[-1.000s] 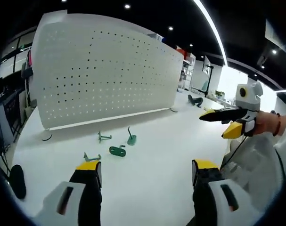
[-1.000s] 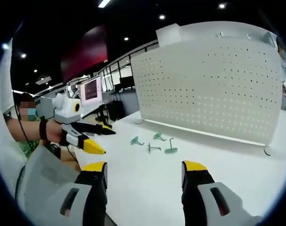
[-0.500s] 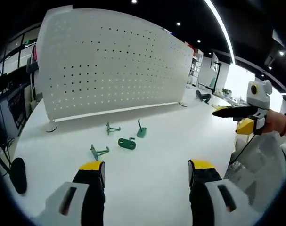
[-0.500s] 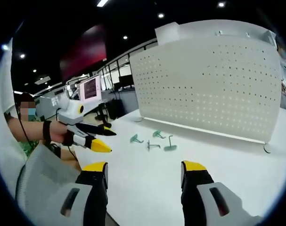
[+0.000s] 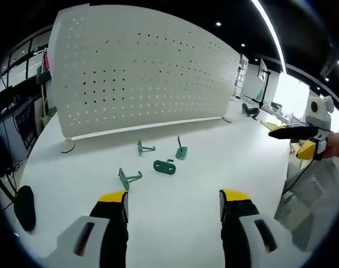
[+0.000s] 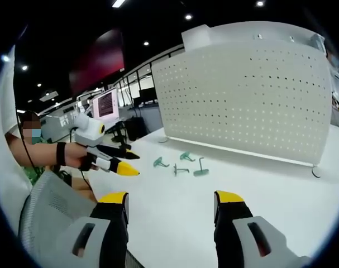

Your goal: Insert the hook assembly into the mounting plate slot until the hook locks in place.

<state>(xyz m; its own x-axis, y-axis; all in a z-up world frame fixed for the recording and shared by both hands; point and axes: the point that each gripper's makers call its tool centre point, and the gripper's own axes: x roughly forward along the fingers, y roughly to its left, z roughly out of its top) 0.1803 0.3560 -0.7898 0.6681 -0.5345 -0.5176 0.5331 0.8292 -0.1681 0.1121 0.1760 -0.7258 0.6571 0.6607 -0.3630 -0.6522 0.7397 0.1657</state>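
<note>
A white pegboard (image 5: 147,72) stands upright on the white table (image 5: 214,173). In front of it lie green parts: a flat slotted plate (image 5: 165,167) and three wire hooks (image 5: 129,178), (image 5: 144,148), (image 5: 181,151). My left gripper (image 5: 172,204) hovers open and empty, short of them. The right gripper (image 5: 289,140) is at the right edge, open and empty, off the table's side. In the right gripper view the pegboard (image 6: 247,95) and the green parts (image 6: 180,164) lie ahead. My right gripper (image 6: 170,201) is open, and the left gripper (image 6: 130,163) comes in from the left, held by a hand.
A black oval object (image 5: 24,206) lies at the table's left edge. A grey mesh chair back (image 6: 52,212) is close on my side. A black item (image 5: 248,110) sits far right on the table. A monitor (image 6: 108,104) glows behind.
The left gripper has moved forward and to the right, nearer the green parts, which now sit larger and more central in its view. The right gripper has barely moved. Both stay open.
</note>
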